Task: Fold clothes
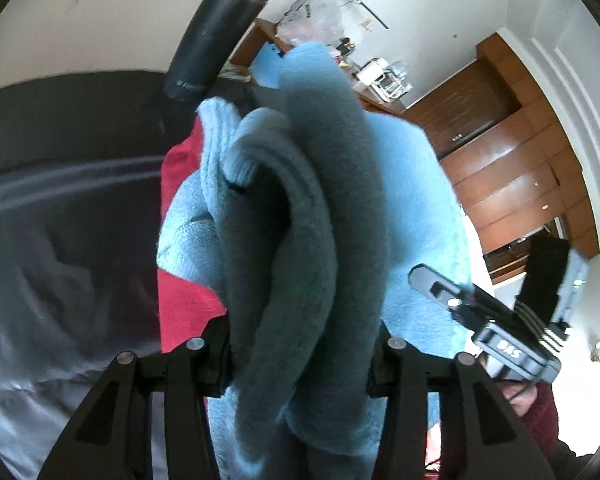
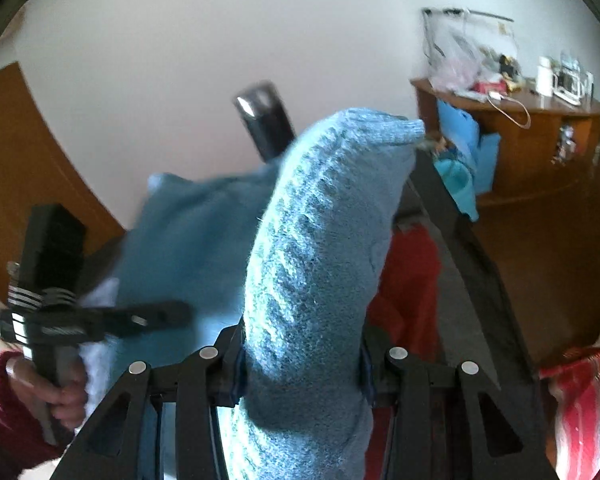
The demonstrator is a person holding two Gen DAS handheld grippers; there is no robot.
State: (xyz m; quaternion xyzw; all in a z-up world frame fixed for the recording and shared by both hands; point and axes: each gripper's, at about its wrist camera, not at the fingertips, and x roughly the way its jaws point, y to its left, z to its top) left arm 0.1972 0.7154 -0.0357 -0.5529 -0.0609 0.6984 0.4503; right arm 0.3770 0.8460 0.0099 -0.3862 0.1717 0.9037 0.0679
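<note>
Blue sweater [image 1: 300,216] bunched, held aloft – left gripper [image 1: 300,354] and right gripper [image 2: 300,364] both pinching it. Red garment [image 1: 184,300] behind sweater. Right view only: hand [image 2: 60,390] beside sweater.

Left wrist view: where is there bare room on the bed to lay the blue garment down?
The dark bedcover looks bare on the left, bordered by the red garment. The middle is crowded: the blue knit garment held up in both grippers' jaws hides it, with red cloth under it. The right gripper fills the right side.
</note>
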